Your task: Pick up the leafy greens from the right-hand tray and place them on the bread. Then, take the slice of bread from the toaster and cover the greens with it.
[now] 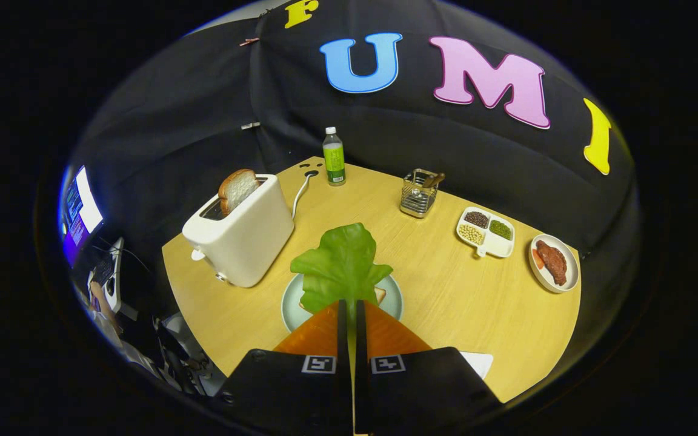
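Observation:
My gripper (pixel 351 304) is shut on the stalk end of the leafy greens (pixel 340 266), a flat green lettuce leaf that sticks out ahead of the fingers. The leaf hangs over a pale round plate (pixel 291 298) on the wooden table. A slice of bread (pixel 380 295) lies on that plate, mostly hidden under the leaf and the fingers. To the left stands a white toaster (pixel 241 235) with another bread slice (pixel 238 189) poking out of its slot.
A green bottle (pixel 334 157) stands at the table's far edge, a wire holder (pixel 418 192) to its right. Further right lie a divided dish of beans (pixel 485 232) and a plate with meat (pixel 554 263). The toaster's cord (pixel 300 191) runs to the back.

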`<state>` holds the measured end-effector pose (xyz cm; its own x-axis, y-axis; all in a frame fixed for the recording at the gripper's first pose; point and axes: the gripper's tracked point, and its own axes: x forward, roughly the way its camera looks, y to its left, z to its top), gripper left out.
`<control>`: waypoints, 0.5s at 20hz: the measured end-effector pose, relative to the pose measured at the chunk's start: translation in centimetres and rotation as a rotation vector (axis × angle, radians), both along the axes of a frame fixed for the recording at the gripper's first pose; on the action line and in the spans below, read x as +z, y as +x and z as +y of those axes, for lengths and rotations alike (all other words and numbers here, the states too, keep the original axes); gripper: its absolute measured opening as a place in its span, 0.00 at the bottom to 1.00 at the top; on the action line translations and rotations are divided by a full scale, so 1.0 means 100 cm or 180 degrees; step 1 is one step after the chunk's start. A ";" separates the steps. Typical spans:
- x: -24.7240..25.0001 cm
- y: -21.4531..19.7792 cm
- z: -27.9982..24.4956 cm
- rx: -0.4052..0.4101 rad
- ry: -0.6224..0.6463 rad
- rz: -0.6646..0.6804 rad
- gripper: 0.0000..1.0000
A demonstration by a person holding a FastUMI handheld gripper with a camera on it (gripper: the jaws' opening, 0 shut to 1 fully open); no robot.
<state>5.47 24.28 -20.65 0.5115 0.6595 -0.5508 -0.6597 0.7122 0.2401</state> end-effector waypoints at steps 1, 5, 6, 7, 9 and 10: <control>-0.001 0.002 0.009 0.0005 -0.0006 0.0001 0.06; -0.013 0.016 0.041 -0.0053 -0.0076 0.0013 0.07; -0.025 0.028 0.047 -0.0097 -0.0102 0.0033 0.11; -0.030 0.032 0.047 -0.0160 -0.0133 0.0050 0.29; -0.031 0.033 0.047 -0.0290 -0.0176 0.0047 0.64; -0.029 0.035 0.048 -0.0330 -0.0161 0.0030 0.82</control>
